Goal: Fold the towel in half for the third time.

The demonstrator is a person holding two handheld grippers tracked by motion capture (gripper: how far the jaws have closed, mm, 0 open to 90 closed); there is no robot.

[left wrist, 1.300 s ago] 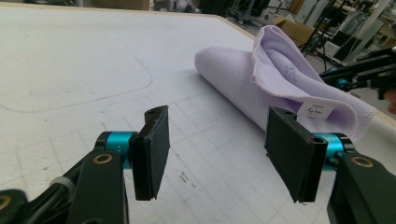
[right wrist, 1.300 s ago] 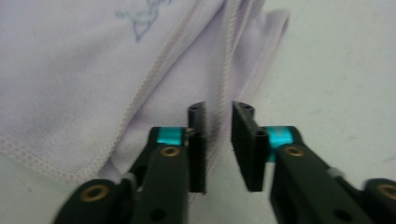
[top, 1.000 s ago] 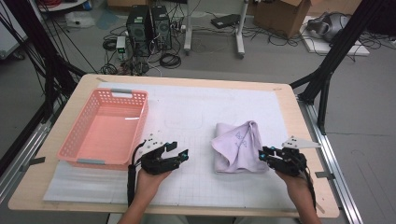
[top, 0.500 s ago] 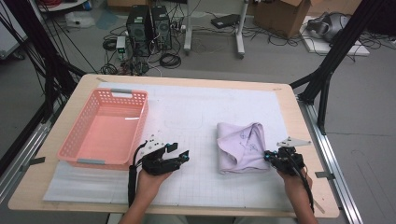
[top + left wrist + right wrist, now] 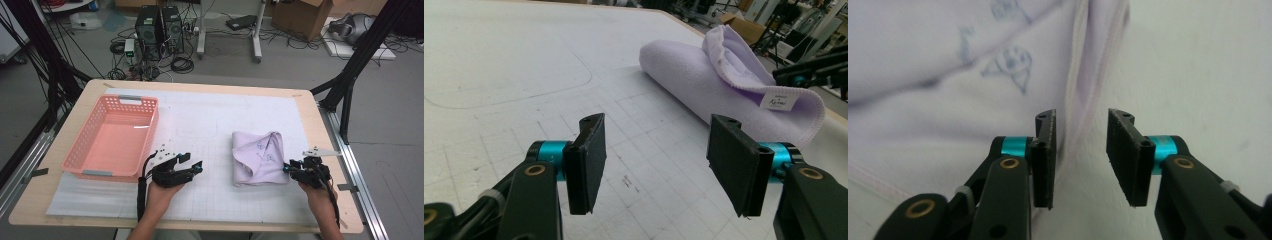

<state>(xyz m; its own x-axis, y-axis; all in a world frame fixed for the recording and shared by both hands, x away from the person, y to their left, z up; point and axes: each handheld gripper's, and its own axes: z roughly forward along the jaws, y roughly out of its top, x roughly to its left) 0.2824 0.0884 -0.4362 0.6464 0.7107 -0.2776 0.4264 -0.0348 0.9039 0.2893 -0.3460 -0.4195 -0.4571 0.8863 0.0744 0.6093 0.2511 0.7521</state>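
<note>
Your left hand (image 5: 162, 186) comes in from six o'clock and rests on the white mat (image 5: 210, 200), with the left gripper (image 5: 196, 167) lying nearly level and aimed toward three o'clock. Its jaws stand spread with bare mat between them; in the left gripper view (image 5: 659, 160) the gridded mat shows through the gap. Your right hand (image 5: 320, 192) enters from about five o'clock, and the right gripper (image 5: 287, 167) points toward nine o'clock, right at the near right edge of the folded cloth (image 5: 259, 157).

The cloth is pale lilac, folded into a soft, roughly square pad with a rounded fold along its left side and faint blue printed figures on top (a small white label (image 5: 780, 100) shows at one hem in the left gripper view). It lies on the mat at about four o'clock from the table's middle, well apart from the pink basket (image 5: 80, 152), which sits at nine o'clock.

In the right gripper view (image 5: 1080, 160) the jaws are parted a little and pinch nothing: the cloth's stitched hem (image 5: 1075, 90) runs just at the left-hand pad, and the gap itself shows mat. These jaws have just been opening, with no cloth between them.

Against a second ago, the cloth lies flatter and squarer, its raised flap now down. Your right gripper has drawn in closer to the cloth's edge, while your left hand has kept its place.
</note>
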